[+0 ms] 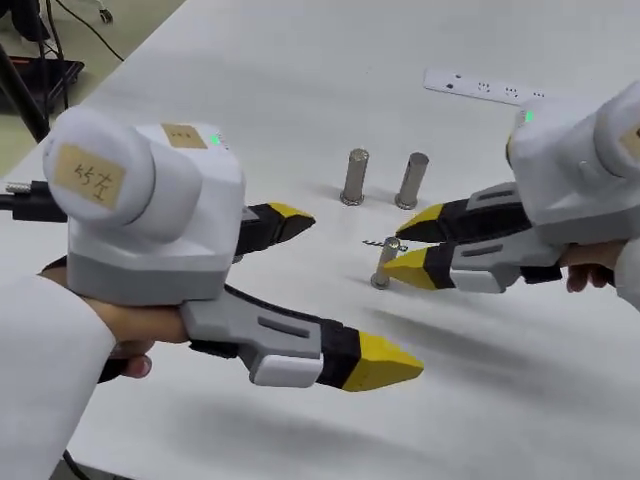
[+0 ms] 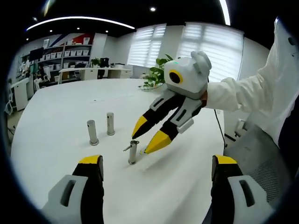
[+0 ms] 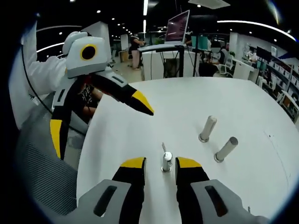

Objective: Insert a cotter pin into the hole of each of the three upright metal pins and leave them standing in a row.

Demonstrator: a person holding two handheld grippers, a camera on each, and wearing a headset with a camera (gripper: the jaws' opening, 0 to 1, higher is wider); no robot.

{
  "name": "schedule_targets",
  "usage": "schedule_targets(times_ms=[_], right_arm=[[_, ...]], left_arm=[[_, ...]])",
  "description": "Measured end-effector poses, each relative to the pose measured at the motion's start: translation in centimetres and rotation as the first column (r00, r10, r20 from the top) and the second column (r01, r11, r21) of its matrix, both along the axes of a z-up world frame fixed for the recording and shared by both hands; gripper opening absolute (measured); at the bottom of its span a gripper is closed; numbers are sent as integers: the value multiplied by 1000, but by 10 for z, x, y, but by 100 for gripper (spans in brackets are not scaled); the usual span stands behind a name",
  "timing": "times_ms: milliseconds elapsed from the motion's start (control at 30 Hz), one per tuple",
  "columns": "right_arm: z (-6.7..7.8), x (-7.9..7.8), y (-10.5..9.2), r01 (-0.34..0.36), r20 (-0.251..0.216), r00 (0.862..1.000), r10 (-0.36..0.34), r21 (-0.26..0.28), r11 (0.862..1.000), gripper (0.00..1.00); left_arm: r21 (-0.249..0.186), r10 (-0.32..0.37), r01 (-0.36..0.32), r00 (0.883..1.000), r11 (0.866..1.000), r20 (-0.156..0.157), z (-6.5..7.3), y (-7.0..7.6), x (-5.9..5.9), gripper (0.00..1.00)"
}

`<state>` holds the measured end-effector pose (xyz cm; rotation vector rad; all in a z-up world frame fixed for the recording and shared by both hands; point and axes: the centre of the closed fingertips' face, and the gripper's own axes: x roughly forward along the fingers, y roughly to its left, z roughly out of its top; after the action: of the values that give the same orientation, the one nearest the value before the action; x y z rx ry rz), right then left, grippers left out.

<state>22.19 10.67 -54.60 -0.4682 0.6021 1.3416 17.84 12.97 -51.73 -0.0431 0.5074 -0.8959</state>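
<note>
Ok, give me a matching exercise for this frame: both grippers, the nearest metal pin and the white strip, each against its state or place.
Things:
1. left gripper
2. right gripper
3. nearest metal pin
4. white strip

States or places:
A. lies flat, farthest from both grippers
B. jaws wide apart, holding nothing
C. stands upright with a cotter pin through its top
D. jaw tips either side of a standing pin

Pairs: 1-B, 2-D, 3-C, 4-A
</note>
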Motion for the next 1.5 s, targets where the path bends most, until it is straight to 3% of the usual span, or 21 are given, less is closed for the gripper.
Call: schedule_targets(times_ms=[233,333,400,567,900,1033,1200,1367,1433,1500], right_arm=[[20,-14,-38,150,-33,989,-147,78,986,31],[22,-25,-51,177,-57,983,-172,88,980,33],[20,-30,-61,204,-66,978,-199,79,976,41],[21,-34,-77,294,-95,954,-285,106,950,58],[30,-36,-93,408,-99,913,-397,145,902,86],[29,-33,-102,451,-71,892,-446,120,884,97],[31,-33,-108,488,-83,873,-481,116,865,98],[31,-37,-112,507,-86,862,-500,114,855,98],[32,-38,-114,518,-83,855,-512,114,848,98],[35,-37,-116,532,-67,847,-528,125,838,98]], left_arm=[[20,-8,8,1000,1000,-10,1,1,-6,97],[22,-2,3,1000,1000,-17,0,2,-7,97],[21,6,-5,1000,1000,-20,-1,3,-7,97],[12,21,-21,1000,1000,-18,3,5,-6,96],[15,36,-36,999,999,-16,8,11,-3,96],[21,42,-41,999,999,-14,7,13,1,96],[18,49,-49,999,999,-6,11,16,12,96],[3,85,-85,995,996,52,23,23,37,96],[17,98,-100,993,995,64,24,26,48,96],[69,117,-123,990,990,84,24,34,62,95]])
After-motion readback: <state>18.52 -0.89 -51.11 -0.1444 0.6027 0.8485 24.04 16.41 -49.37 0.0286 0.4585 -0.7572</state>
